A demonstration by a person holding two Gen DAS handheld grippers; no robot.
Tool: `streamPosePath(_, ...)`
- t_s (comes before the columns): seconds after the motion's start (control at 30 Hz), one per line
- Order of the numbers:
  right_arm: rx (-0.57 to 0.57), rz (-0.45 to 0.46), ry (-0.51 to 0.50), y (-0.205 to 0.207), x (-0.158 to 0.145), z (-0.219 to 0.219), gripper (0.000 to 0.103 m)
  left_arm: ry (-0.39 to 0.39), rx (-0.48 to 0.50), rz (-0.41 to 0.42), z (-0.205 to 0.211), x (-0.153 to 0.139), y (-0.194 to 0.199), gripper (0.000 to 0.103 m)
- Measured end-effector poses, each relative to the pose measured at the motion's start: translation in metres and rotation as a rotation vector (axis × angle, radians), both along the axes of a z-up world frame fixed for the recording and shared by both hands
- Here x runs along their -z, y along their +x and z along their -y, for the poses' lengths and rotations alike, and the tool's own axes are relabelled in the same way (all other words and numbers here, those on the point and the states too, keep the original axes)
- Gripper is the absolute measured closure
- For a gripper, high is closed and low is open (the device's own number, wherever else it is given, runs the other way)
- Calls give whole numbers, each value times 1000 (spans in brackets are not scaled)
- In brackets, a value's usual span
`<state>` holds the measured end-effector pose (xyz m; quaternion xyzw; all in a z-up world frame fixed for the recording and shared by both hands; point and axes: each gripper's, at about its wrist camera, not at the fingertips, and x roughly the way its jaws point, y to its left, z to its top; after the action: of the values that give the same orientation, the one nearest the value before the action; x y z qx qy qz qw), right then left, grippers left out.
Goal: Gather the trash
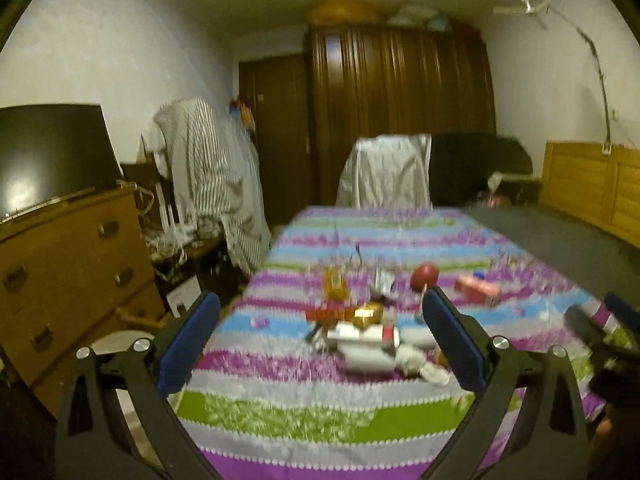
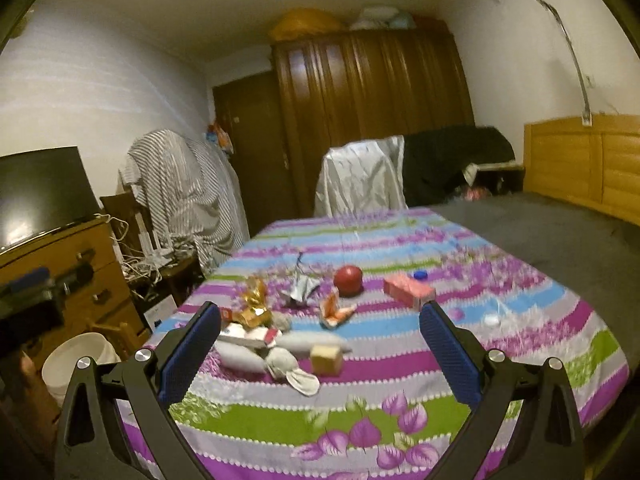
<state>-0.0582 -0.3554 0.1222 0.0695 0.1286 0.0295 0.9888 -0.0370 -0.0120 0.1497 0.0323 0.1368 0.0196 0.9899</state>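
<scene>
- While we hover over the striped bedspread (image 2: pixel 360 408), our left gripper (image 1: pixel 320 344) and right gripper (image 2: pixel 320 344) both gape, holding nothing.
- Trash pile (image 2: pixel 276 344) lies near left; pink carton (image 2: pixel 408 290) farther right.

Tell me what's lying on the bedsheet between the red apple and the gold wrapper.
In the right wrist view, a crumpled silver wrapper lies between the red apple and the gold wrapper; an orange-and-white packet sits just in front of that line.
</scene>
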Motion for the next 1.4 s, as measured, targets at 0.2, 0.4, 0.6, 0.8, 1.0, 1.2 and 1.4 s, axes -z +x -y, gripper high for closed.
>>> streamPosePath(0.2,-23,-1,-26,-6,-5,-9,4,6,-11,43,4,-8,-8,5)
streamPosePath(0.4,-24,-8,-28,-6,-3,-11,4,13,-33,54,2,-6,-10,5)
streamPosePath(0.6,-4,-26,-38,-5,-1,-12,4,14,-39,53,1,-3,-11,5)
streamPosePath(0.8,104,-56,-133,3,-14,-23,4,-22,-44,1,-8,9,-5,5)
streamPosePath(1.0,176,-31,-227,-1,-36,-32,4,-29,-45,-44,-7,21,-1,5)
streamPosePath(1.2,214,22,-313,-13,-50,-43,4,-9,-33,-60,1,25,0,5)
streamPosePath(1.4,214,43,-340,-20,-57,-46,4,0,-24,-59,6,25,-1,5)
